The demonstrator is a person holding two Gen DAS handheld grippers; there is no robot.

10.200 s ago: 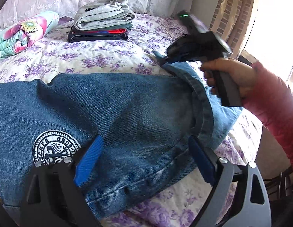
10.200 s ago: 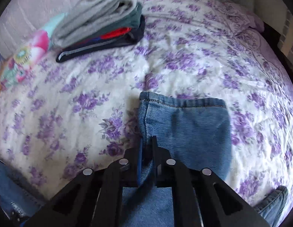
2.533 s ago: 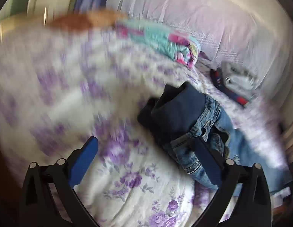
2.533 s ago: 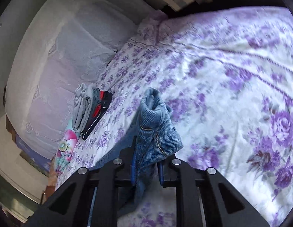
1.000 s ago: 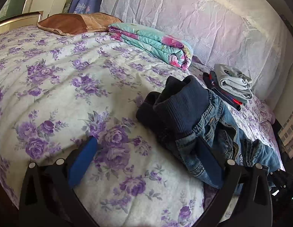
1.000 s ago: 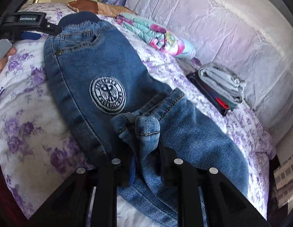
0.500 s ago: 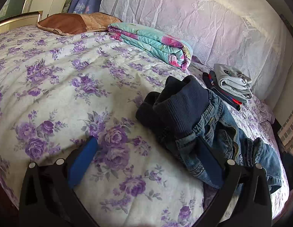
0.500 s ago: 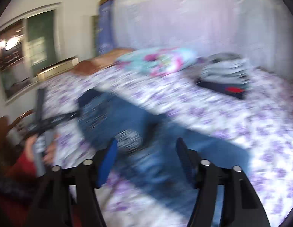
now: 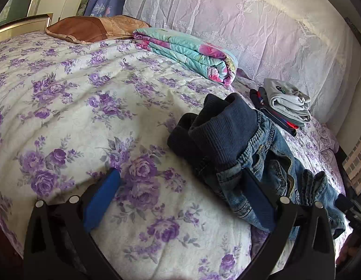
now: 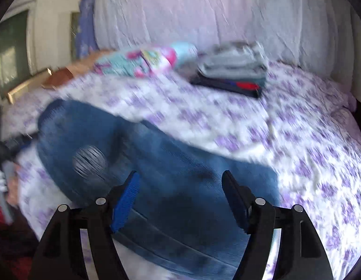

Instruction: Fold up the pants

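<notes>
Denim fills the lower centre of my right view: the jeans (image 10: 157, 175) lie on the flowered bed (image 10: 308, 140), a round patch (image 10: 89, 161) on them too blurred to read. My right fingers (image 10: 180, 198) tilt down over them, opening, nothing pressed between. In my left view the left fingers (image 9: 180, 196) stand wide apart and tilted down, the right-hand one just beside the bunched dark waistband (image 9: 217, 130). Farther up, a folded clothes stack (image 9: 285, 105) and rolled quilt (image 9: 192, 56) sit near the lilac headboard (image 9: 250, 23).
</notes>
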